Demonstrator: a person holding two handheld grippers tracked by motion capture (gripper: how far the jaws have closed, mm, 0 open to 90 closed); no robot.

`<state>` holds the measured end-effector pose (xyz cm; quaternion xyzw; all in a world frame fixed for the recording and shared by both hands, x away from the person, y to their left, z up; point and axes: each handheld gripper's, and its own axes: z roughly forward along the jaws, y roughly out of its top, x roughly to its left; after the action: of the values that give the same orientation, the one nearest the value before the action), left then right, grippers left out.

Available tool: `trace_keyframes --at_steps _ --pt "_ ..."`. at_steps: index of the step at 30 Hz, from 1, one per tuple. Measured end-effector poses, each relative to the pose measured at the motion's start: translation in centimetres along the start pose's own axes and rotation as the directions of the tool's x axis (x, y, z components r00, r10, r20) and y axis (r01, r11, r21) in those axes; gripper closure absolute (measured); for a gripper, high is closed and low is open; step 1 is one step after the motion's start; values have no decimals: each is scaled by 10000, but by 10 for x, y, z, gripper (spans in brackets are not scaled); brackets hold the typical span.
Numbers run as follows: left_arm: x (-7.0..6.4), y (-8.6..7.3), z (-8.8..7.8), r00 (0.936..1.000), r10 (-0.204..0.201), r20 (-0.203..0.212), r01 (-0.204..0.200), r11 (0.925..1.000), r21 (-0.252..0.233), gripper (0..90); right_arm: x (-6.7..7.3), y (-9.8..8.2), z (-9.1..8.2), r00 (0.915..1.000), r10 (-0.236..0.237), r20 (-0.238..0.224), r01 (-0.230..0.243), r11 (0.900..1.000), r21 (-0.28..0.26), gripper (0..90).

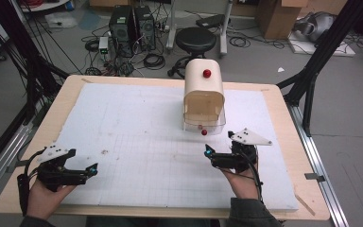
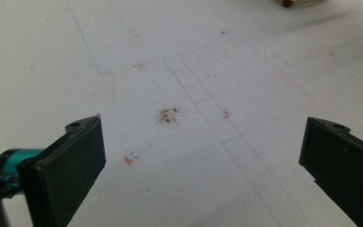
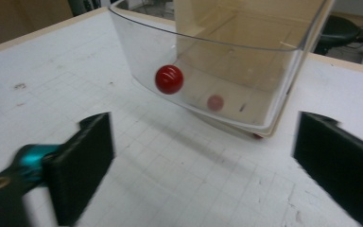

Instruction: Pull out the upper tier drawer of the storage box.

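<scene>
A beige box (image 1: 203, 97) with a rounded top stands at the back middle of the white board, a red knob (image 1: 207, 73) on its roof. Its clear curved front flap (image 3: 208, 61) carries a second red knob (image 3: 169, 79), low at the front (image 1: 203, 133). A fainter pink round spot (image 3: 215, 100) shows behind the plastic; I cannot tell whether it is a reflection. My right gripper (image 1: 220, 145) sits just in front of the flap, open (image 3: 203, 161), nothing between its jaws. My left gripper (image 1: 82, 161) rests open near the front left, over bare board (image 2: 203, 161).
The white gridded foam board (image 1: 137, 137) covers a wooden table (image 1: 283, 109). A dark smudge (image 2: 168, 115) marks the board ahead of the left gripper. Beyond the far edge stand a black stool (image 1: 196, 40) and computer towers (image 1: 132, 28); black frame legs (image 1: 312, 85) flank the table.
</scene>
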<state>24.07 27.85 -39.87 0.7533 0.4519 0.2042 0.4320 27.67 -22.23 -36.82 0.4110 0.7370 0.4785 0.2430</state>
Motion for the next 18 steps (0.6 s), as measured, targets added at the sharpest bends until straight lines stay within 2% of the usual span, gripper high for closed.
trace_keyframes --at_steps 4,13,18 --pt "0 1 -1 10000 27 11 -27 10000 -28 17 -5 -3 1 9998 180 -29 -180 9998 69 3" --pt "-1 1 -1 10000 -12 42 12 10000 -79 17 -19 -11 4 9998 197 -72 -195 9996 218 3" --pt "0 1 0 10000 10 72 -9 10000 -82 17 -27 -16 4 9998 165 74 -168 9988 455 3"
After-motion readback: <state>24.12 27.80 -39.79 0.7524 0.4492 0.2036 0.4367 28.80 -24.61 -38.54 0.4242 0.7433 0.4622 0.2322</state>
